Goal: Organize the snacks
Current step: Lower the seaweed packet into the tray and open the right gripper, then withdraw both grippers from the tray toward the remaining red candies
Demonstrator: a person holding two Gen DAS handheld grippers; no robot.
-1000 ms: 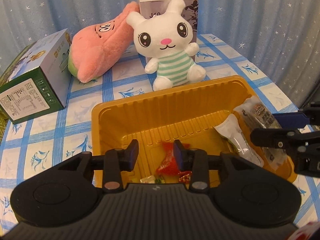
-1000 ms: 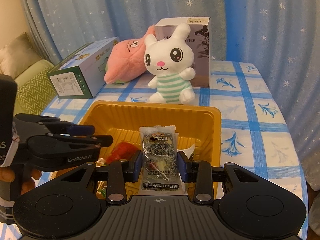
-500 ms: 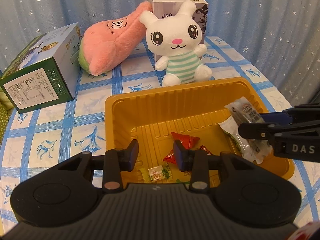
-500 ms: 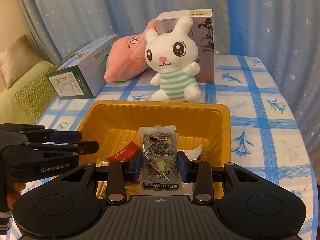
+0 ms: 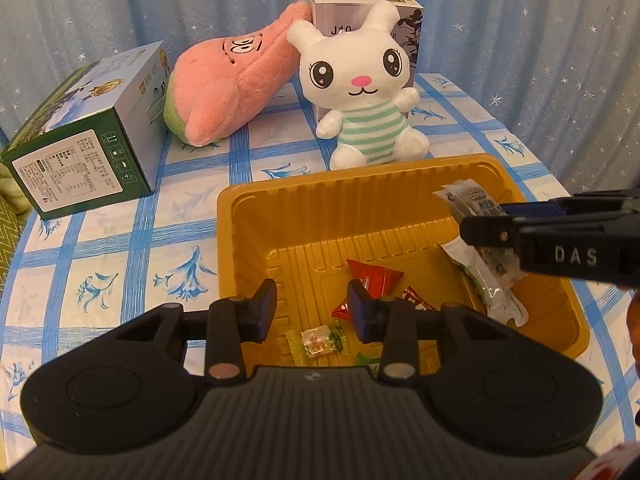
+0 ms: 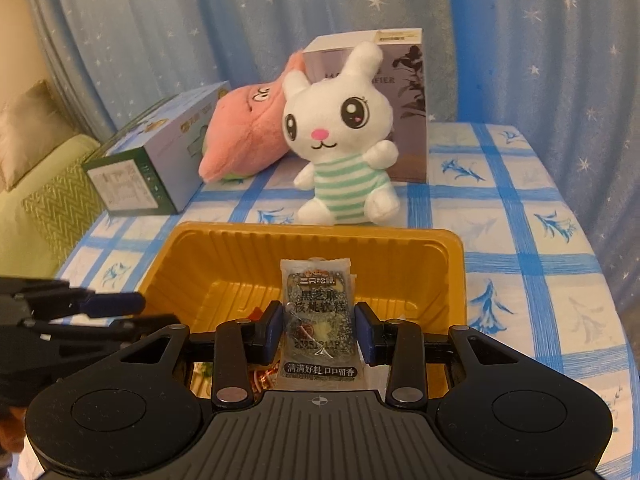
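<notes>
Right wrist view: the right gripper point(image 6: 318, 330) holds a dark snack packet point(image 6: 316, 312) over the yellow tray point(image 6: 320, 236). Left gripper point(image 5: 312, 312), jaws apart, grips nothing above the tray's near candies point(image 5: 320, 342).

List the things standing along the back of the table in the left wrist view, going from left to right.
green box → pink plush → white bunny plush, which sits in front of a grey carton.
</notes>
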